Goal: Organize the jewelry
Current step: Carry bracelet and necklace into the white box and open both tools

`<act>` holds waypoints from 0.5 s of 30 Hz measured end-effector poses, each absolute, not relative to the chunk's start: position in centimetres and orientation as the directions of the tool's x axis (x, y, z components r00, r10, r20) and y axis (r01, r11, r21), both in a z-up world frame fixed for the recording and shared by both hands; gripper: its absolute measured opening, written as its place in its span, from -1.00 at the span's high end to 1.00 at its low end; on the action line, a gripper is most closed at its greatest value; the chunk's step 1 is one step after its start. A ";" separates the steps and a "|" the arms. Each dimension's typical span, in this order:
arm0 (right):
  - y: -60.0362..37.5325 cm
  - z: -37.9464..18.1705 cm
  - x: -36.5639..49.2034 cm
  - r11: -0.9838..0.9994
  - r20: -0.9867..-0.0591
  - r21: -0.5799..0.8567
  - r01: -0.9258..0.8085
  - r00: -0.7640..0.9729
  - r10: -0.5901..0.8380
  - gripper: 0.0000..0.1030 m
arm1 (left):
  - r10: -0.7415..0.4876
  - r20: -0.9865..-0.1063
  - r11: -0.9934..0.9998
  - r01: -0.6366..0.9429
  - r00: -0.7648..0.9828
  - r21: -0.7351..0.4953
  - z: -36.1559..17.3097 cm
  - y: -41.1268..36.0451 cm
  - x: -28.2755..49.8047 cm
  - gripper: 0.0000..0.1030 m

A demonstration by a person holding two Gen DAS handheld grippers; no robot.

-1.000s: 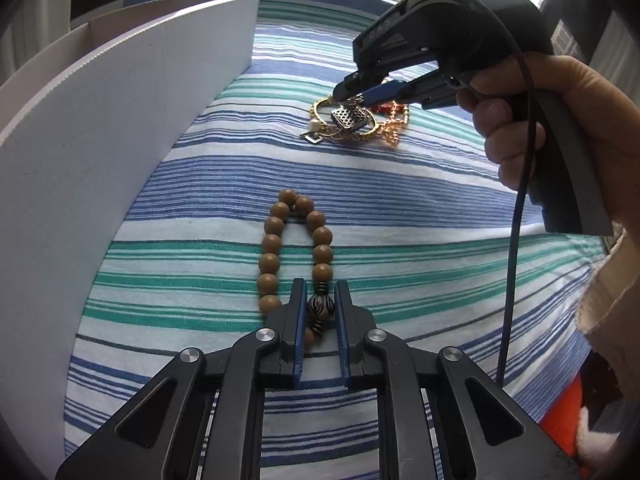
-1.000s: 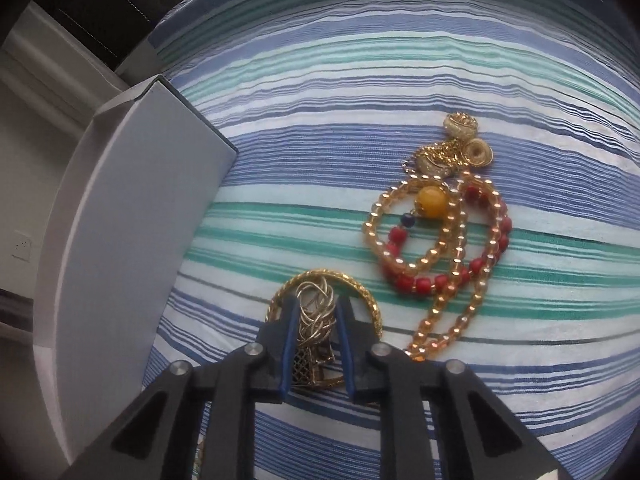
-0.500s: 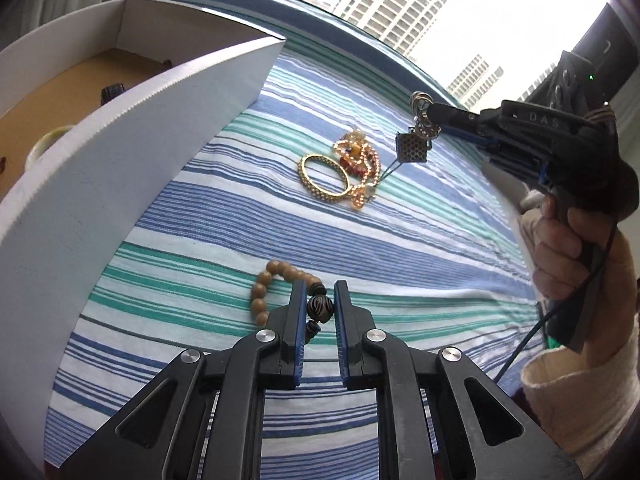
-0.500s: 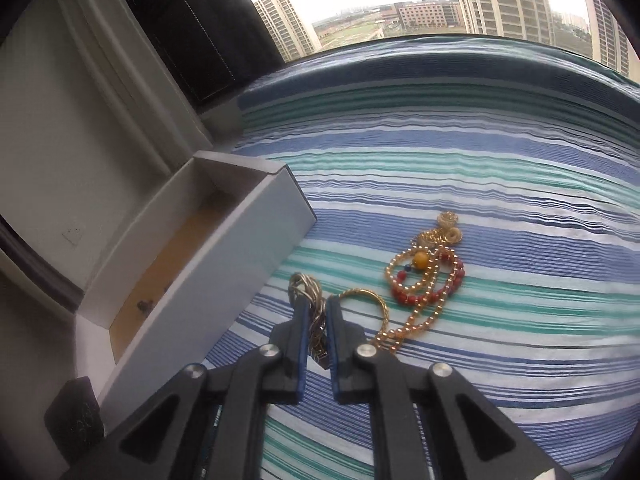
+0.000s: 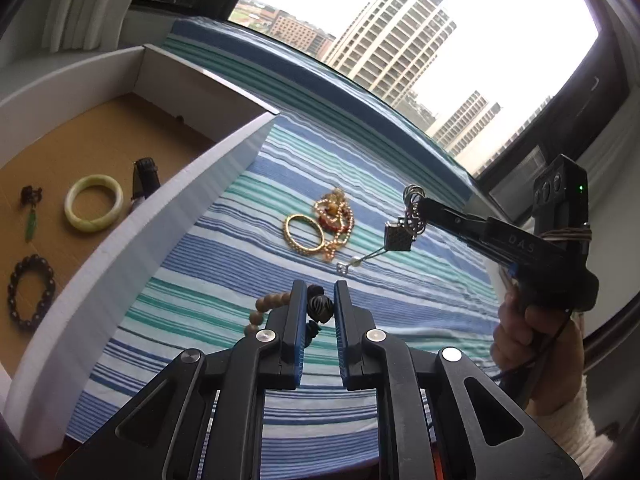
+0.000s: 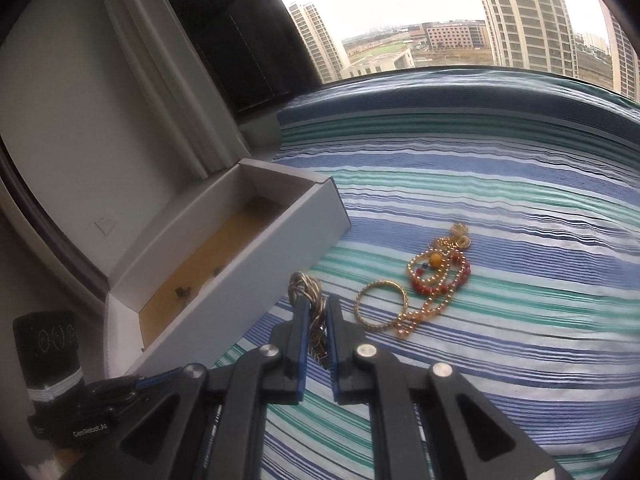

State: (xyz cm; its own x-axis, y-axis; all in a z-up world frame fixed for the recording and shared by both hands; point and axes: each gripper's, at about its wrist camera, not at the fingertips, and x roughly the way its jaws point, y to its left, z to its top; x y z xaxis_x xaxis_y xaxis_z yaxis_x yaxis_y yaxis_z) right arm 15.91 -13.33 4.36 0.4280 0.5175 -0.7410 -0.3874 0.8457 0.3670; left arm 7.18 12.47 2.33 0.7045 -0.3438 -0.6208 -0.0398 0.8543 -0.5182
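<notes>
While both grippers were lifted above the blue, green and white striped cloth, each was pinching a piece of jewelry. The left gripper was pressed together on the dark carved bead of a brown wooden bead bracelet at the lower centre of its frame, the loop sagging to the left. The right gripper was clamped on a coiled metal chain necklace with a square mesh pendant, which dangled at the right of the left view. Both pieces looked light and limp; they would likely swing and slip, so a bead or bunched strands seemed the safest hold. A gold bangle and a tangle of gold and red beads lay touching at mid-frame. The open white cardboard box at the left held a pale green bangle; its near end was cut off.
</notes>
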 end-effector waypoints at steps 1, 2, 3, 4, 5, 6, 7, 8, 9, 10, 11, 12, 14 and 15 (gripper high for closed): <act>-13.3 4.5 15.8 0.843 -0.739 0.370 -0.390 0.427 0.521 0.84 | -0.336 -0.619 0.858 -0.041 0.710 -0.513 2.7 12.6 7.0 0.78; -13.2 4.7 15.7 0.841 -0.737 0.372 -0.392 0.426 0.525 0.83 | -0.331 -0.617 0.860 -0.042 0.714 -0.509 3.1 12.8 6.8 0.78; -13.2 4.8 15.6 0.838 -0.735 0.375 -0.396 0.425 0.529 0.83 | -0.325 -0.616 0.862 -0.043 0.718 -0.505 3.4 13.0 6.7 0.78; -13.0 5.0 15.5 0.836 -0.732 0.376 -0.400 0.424 0.533 0.83 | -0.319 -0.614 0.864 -0.045 0.722 -0.502 3.7 13.2 6.5 0.78; -12.9 5.2 15.4 0.834 -0.730 0.376 -0.404 0.425 0.535 0.83 | -0.315 -0.611 0.865 -0.046 0.726 -0.500 3.7 13.4 6.6 0.78; -12.7 5.4 15.3 0.832 -0.729 0.374 -0.410 0.425 0.537 0.83 | -0.311 -0.608 0.865 -0.047 0.730 -0.499 4.0 13.6 6.4 0.78; -12.6 5.6 15.2 0.830 -0.727 0.373 -0.415 0.425 0.539 0.84 | -0.307 -0.606 0.866 -0.049 0.734 -0.498 4.1 13.8 6.3 0.78; -12.4 5.7 15.2 0.828 -0.726 0.372 -0.419 0.424 0.541 0.84 | -0.303 -0.605 0.867 -0.051 0.737 -0.496 4.3 14.0 6.1 0.78; -12.3 5.9 15.1 0.826 -0.724 0.371 -0.424 0.425 0.543 0.84 | -0.299 -0.603 0.867 -0.053 0.740 -0.495 4.5 14.1 6.0 0.78; -12.2 6.0 15.1 0.825 -0.724 0.369 -0.429 0.424 0.545 0.83 | -0.297 -0.601 0.867 -0.054 0.742 -0.495 4.6 14.3 5.8 0.78; -12.0 6.1 15.1 0.823 -0.723 0.369 -0.432 0.423 0.546 0.83 | -0.295 -0.599 0.866 -0.055 0.744 -0.496 4.7 14.6 5.5 0.78; -11.9 6.2 15.0 0.822 -0.721 0.369 -0.434 0.424 0.548 0.83 | -0.294 -0.597 0.866 -0.056 0.746 -0.496 4.5 14.7 5.3 0.78; -11.7 6.5 15.0 0.819 -0.720 0.366 -0.442 0.423 0.550 0.83 | -0.291 -0.593 0.866 -0.057 0.751 -0.497 4.6 14.8 5.4 0.78; -11.6 6.6 15.0 0.818 -0.719 0.366 -0.444 0.423 0.552 0.83 | -0.290 -0.591 0.866 -0.057 0.753 -0.498 4.8 15.0 5.4 0.78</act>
State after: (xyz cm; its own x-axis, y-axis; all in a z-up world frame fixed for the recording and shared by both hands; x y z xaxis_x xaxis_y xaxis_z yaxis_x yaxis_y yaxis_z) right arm 14.96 -11.58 6.56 0.4226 0.5515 -0.7192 -0.4445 0.8177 0.3659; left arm 5.37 14.99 4.75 0.7532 -0.2898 -0.5905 -0.0571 0.8655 -0.4976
